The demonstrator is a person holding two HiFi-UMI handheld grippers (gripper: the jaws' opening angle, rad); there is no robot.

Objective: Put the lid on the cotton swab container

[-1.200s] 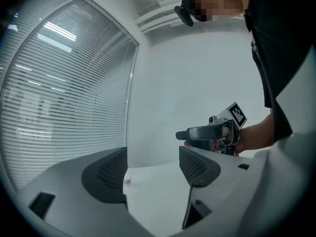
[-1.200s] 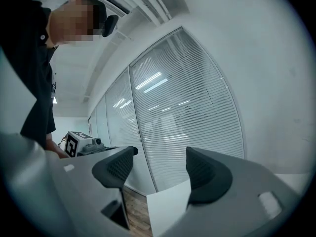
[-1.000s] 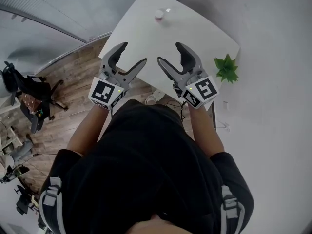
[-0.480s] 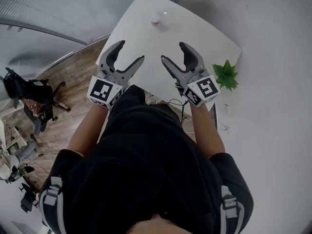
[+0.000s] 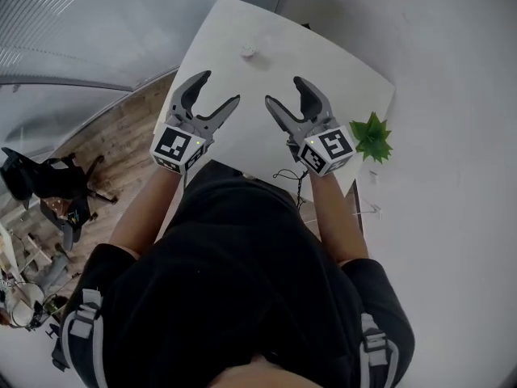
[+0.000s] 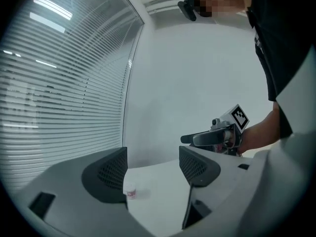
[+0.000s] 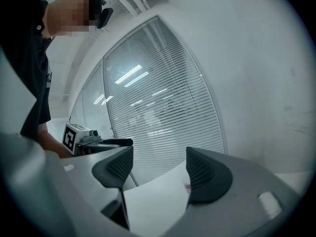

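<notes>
The cotton swab container (image 5: 248, 52) stands by itself near the far edge of the white table (image 5: 323, 63), well apart from both tools. A green plant (image 5: 373, 136) shows just off the table's right corner against the pale wall. To the left, a dark office chair (image 5: 48, 180) stands on the wooden floor (image 5: 121, 136), and slatted blinds (image 6: 59, 83) line the glass wall. The left gripper (image 5: 218, 89) and the right gripper (image 5: 284, 91) hover side by side over the near part of the table. Each has its jaws spread wide and holds nothing, and only plain tabletop lies between them and the container. In the left gripper view the container appears small, white with a reddish band, right beside the left jaw's pad. In the right gripper view the right jaw covers most of it and only a pale sliver peeks out. It is too small in every view to tell whether a lid sits on it or lies beside it. The person's black shirt (image 5: 242, 281) fills the lower head view and hides the table's near edge.
</notes>
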